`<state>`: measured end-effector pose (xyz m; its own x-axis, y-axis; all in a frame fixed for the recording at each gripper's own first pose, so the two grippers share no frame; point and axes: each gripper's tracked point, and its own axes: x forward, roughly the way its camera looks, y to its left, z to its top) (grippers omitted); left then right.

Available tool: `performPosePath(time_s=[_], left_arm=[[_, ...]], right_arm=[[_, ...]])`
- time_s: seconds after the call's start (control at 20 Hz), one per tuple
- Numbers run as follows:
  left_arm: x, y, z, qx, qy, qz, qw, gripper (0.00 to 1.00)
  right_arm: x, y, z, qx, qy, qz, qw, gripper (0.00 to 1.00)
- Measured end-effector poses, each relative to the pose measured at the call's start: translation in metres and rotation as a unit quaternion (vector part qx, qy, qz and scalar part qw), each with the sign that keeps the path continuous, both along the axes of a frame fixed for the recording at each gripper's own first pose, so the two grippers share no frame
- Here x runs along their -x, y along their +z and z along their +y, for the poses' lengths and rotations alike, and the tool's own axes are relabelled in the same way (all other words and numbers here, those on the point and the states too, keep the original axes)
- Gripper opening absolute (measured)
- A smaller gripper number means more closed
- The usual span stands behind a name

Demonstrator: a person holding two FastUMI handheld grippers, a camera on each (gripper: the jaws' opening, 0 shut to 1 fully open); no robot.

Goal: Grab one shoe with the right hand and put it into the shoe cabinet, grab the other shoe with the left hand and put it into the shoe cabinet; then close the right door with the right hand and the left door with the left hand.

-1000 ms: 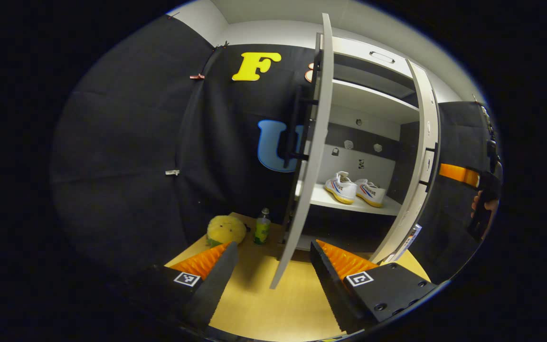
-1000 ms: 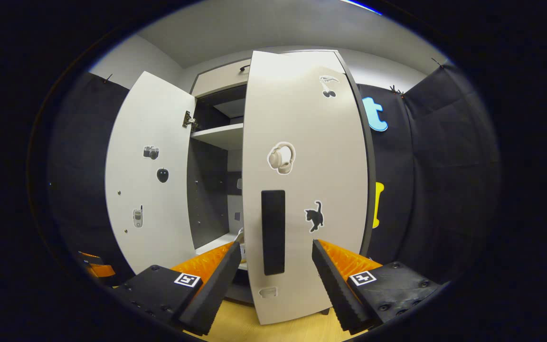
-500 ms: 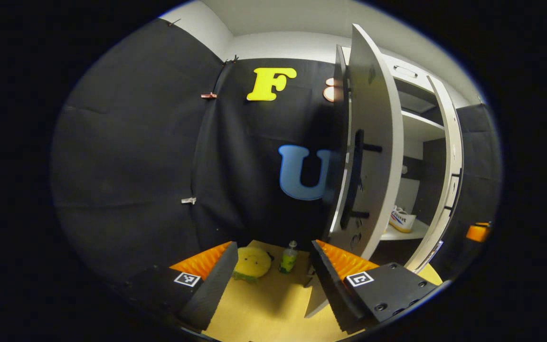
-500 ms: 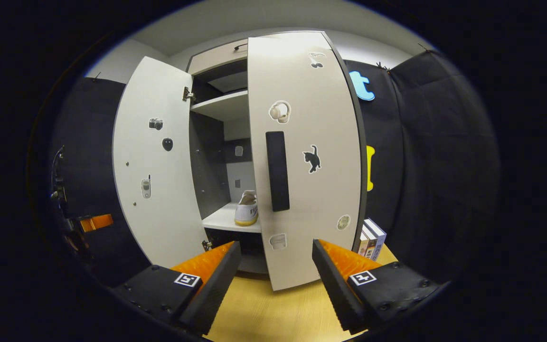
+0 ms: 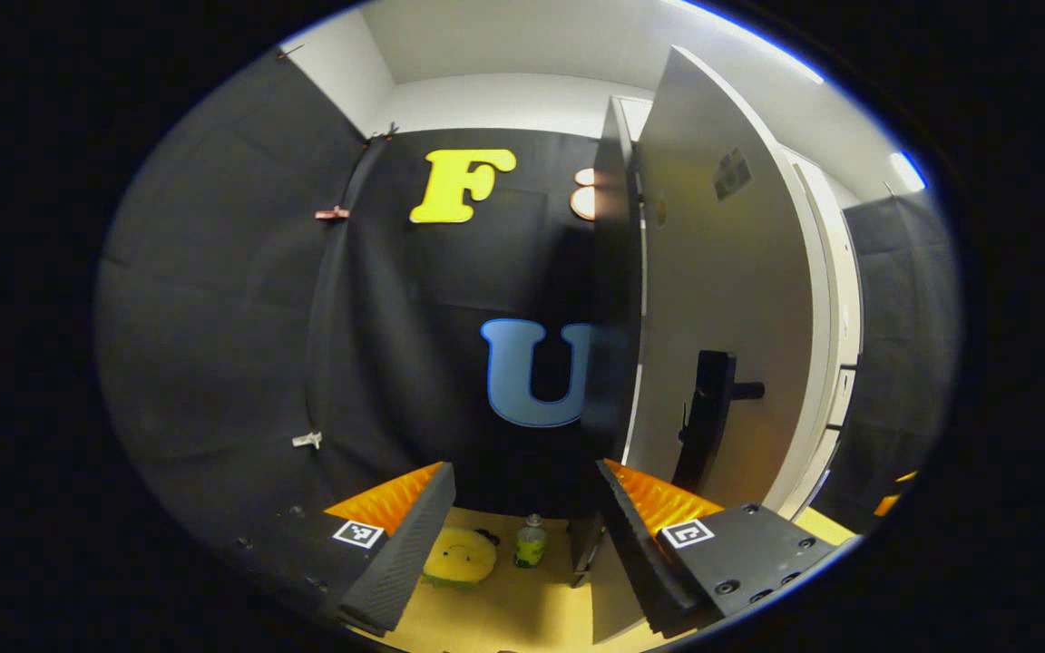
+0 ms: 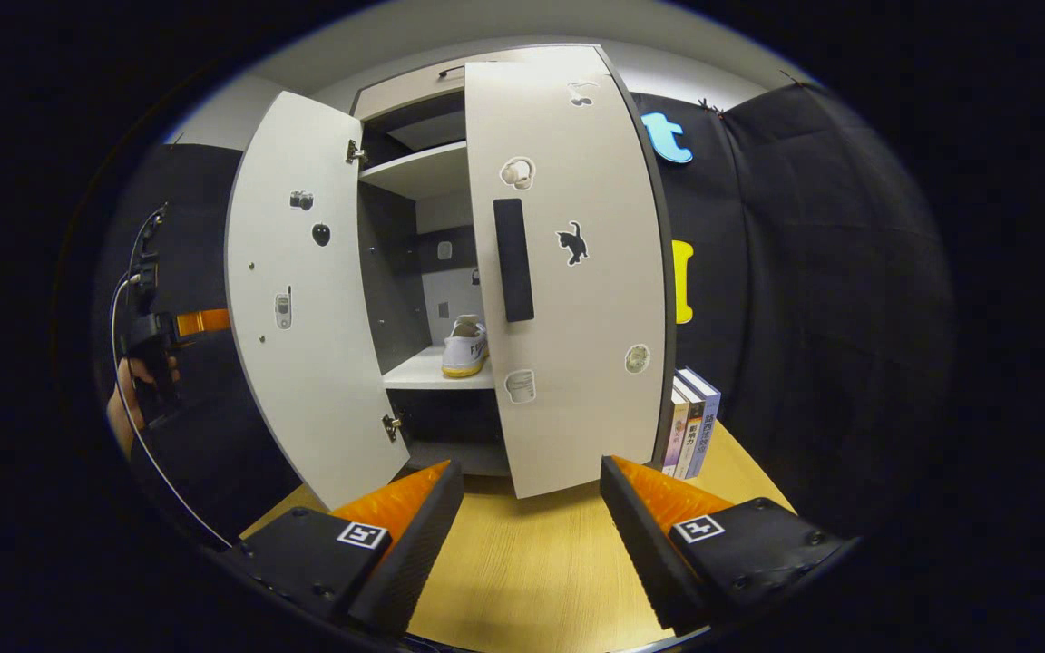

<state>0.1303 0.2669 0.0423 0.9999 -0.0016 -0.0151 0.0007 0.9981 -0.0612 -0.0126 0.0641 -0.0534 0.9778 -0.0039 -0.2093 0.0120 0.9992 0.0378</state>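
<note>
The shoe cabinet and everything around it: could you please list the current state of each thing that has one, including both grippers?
Right door: partly closed, not yet shut.
Left door: wide open.
Shoe: upright on the cabinet shelf.
Left gripper: open, empty.
Right gripper: open, empty, apart from the right door.
Books: upright beside the cabinet.
Bottle: upright on the table.

Both grippers, L [image 5: 522, 535] & R [image 6: 532, 535], jaws apart, seemingly empty.
</note>
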Motion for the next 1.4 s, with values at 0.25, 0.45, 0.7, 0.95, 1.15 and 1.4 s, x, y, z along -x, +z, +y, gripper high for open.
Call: performPosePath(time_s=[0.25,0.45,0.7,0.95,1.15,1.4], left_arm=[[-0.012,0.001,-0.016,-0.033,-0.029,-0.002,0.999,0.95],[-0.012,0.004,-0.023,0.000,-0.049,0.004,0.999,0.92],[-0.007,0.004,-0.050,0.009,-0.059,0.006,0.998,0.90],[-0.004,0.011,-0.102,-0.024,-0.072,0.003,0.997,0.93],[-0.007,0.009,-0.143,-0.010,-0.046,0.007,0.999,0.93],[0.000,0.015,-0.214,0.029,-0.049,0.000,0.998,0.95]], right_arm=[[0.011,-0.009,-0.006,-0.005,-0.012,0.012,1.000,0.98],[0.015,-0.005,-0.014,-0.004,-0.027,0.005,1.000,0.98],[0.023,-0.007,-0.029,0.000,-0.043,0.004,0.999,0.98],[0.015,-0.001,-0.058,-0.013,-0.058,-0.007,0.998,0.98],[0.006,0.011,-0.092,0.004,-0.062,-0.019,0.998,0.98],[-0.007,0.035,-0.119,0.001,-0.036,-0.045,0.998,0.98]])
